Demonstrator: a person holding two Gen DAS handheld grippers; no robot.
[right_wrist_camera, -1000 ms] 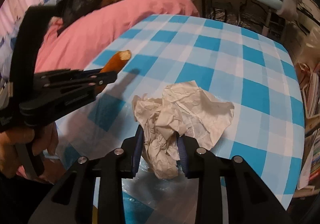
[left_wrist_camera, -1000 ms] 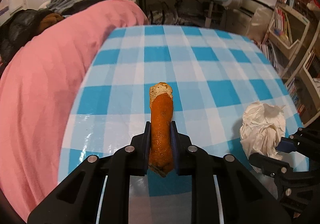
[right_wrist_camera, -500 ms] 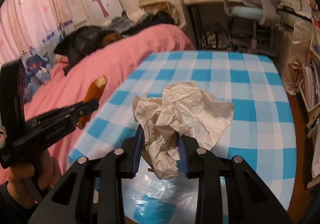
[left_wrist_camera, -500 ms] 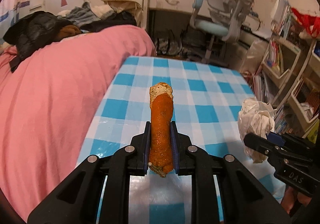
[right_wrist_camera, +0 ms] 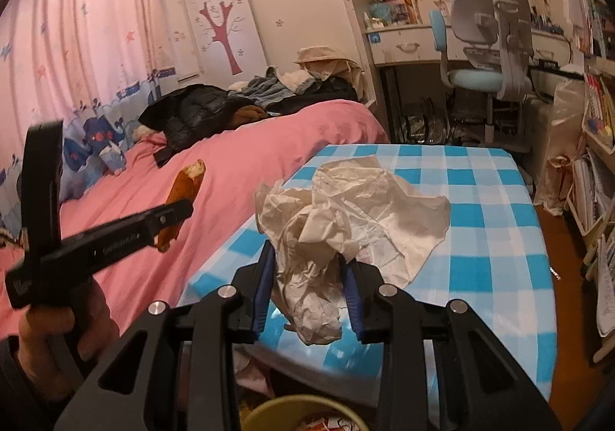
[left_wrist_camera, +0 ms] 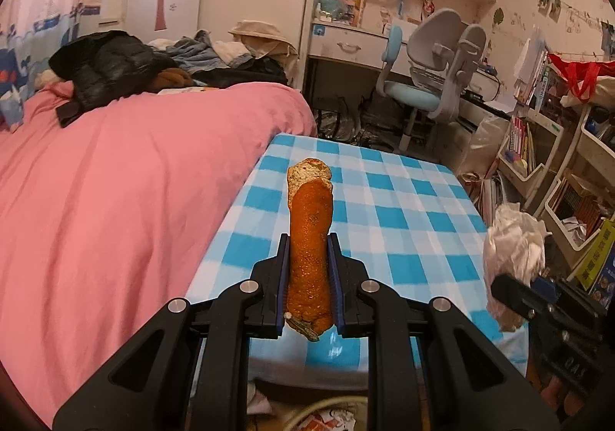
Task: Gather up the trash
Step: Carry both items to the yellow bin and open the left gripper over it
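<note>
My left gripper point(left_wrist_camera: 308, 250) is shut on a long strip of orange peel point(left_wrist_camera: 309, 238) that sticks out forward, held in the air past the near edge of the blue checked table point(left_wrist_camera: 384, 223). My right gripper point(right_wrist_camera: 309, 269) is shut on a crumpled white tissue point(right_wrist_camera: 346, 215), lifted above the table's point(right_wrist_camera: 496, 238) near edge. The right wrist view shows the left gripper point(right_wrist_camera: 169, 215) at left with the peel point(right_wrist_camera: 184, 192) in it and a hand on its handle. At the right of the left wrist view the right gripper point(left_wrist_camera: 511, 288) holds the tissue point(left_wrist_camera: 513, 250).
A yellow-rimmed bin point(right_wrist_camera: 303, 411) with scraps in it shows below the right gripper; its rim point(left_wrist_camera: 326, 411) also shows under the left one. A pink bed point(left_wrist_camera: 127, 192) runs along the table's left side. Bookshelves point(left_wrist_camera: 549, 169) and a desk chair point(left_wrist_camera: 434, 77) stand beyond.
Both grippers have risen and pulled back from the table toward me, each keeping its load. The table now lies farther ahead and the bin's rim has come into view below.
</note>
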